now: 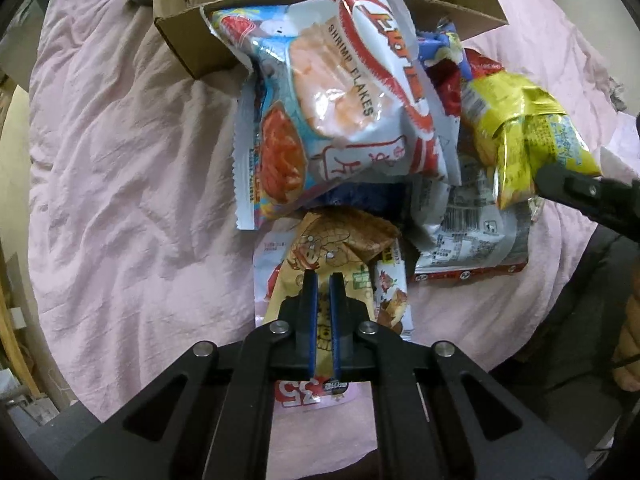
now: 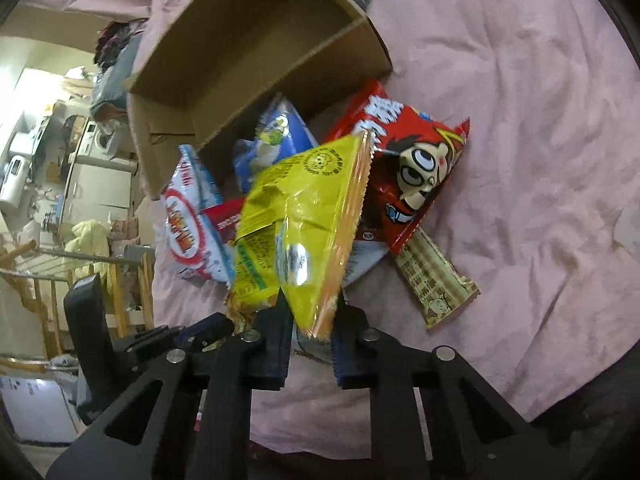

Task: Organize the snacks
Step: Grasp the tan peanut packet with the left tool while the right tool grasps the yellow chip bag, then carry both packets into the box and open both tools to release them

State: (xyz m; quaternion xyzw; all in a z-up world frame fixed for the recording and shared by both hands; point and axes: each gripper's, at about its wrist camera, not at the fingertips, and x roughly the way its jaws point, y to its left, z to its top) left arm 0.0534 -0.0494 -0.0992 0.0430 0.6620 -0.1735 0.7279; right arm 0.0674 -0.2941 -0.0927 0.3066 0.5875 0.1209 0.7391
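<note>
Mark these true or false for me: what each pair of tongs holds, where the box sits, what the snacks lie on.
1. The right tongs grip a yellow bag. True.
2. The left tongs are wide open over bare cloth. False: they are shut on a tan peanut bag.
3. The cardboard box holds every snack. False: most bags lie outside it on the pink sheet.
4. A shrimp flakes bag lies against the box's edge. True.

A rumpled pink sheet (image 2: pixel 520 120) is spread wide. Beyond the sheet's left edge, white cabinets (image 2: pixel 100 184) and wooden rails (image 2: pixel 44 276) are seen under bright light, amid clutter.
</note>
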